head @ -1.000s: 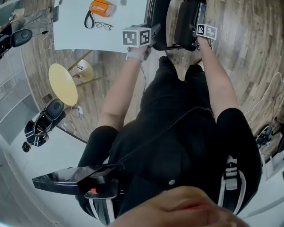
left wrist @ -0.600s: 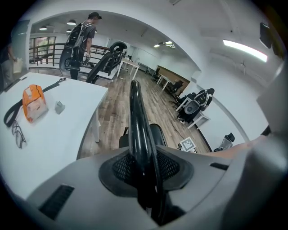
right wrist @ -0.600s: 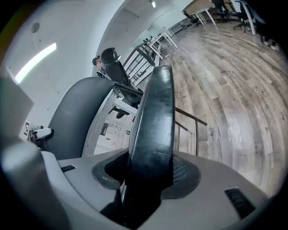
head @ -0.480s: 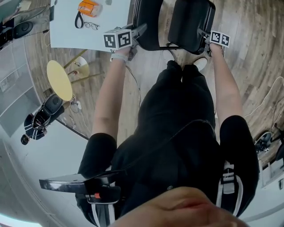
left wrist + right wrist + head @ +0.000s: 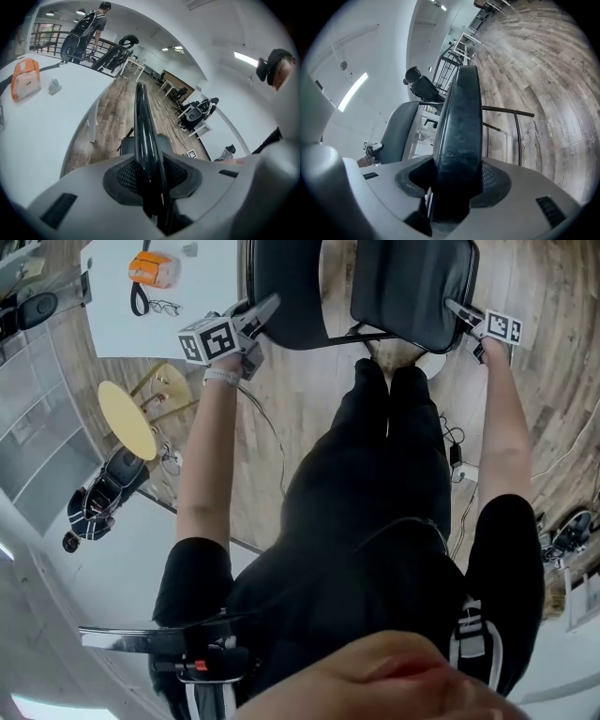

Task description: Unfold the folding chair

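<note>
Just right of the white surface (image 5: 112, 320), the folding chair (image 5: 408, 282) sits part-open. The left claw (image 5: 267, 307) clenches what looks like its backrest (image 5: 143, 131) and the right claw (image 5: 457, 307) clenches the seat (image 5: 459, 131), a hold suited to spreading them.

No text, brand or number could be read, only black-and-white square code patterns without letters, on the marker cube (image 5: 208, 338) of the left claw (image 5: 262, 310), on the cube (image 5: 499, 327) of the right claw (image 5: 457, 307)
</note>
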A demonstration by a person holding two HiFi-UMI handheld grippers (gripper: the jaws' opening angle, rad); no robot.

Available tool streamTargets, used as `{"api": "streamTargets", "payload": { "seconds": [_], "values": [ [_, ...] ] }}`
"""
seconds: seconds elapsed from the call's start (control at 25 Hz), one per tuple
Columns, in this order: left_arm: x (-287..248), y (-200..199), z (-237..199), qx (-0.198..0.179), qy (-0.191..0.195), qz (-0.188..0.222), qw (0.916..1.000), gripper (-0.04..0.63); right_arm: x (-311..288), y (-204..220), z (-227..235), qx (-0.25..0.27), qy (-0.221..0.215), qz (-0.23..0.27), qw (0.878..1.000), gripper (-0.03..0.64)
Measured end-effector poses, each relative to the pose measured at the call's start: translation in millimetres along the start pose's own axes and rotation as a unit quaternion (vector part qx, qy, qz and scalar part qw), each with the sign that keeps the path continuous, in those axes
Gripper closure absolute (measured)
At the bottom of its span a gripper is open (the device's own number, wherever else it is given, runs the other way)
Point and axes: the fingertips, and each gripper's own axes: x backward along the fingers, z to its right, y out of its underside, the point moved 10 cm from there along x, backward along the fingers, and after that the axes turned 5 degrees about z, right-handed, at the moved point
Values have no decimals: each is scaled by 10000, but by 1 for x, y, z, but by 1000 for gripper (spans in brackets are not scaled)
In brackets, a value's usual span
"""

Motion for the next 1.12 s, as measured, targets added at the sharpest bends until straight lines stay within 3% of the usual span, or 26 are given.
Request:
{"api": "streamTargets", "payload": {
  "seconds": [0.2, 0.36, 0.96, 1.12],
  "values": [
    [-16, 12, -3, -22, -32, -147, 9999, 503, 15, 6, 42, -70, -144, -32, 9999, 413],
    [-43, 25, -6, 51, 48, -163, 9998, 503, 36, 5, 88, -26, 44, -42, 10000, 402],
    [-57, 44, -16, 339, 142, -386, 9986, 503, 51, 14, 152, -306, 324, -264, 9987, 367],
    [-66, 47, -4, 305, 147, -411, 9986, 503, 52, 19, 172, -514, 184, -245, 9982, 356]
  ]
}}
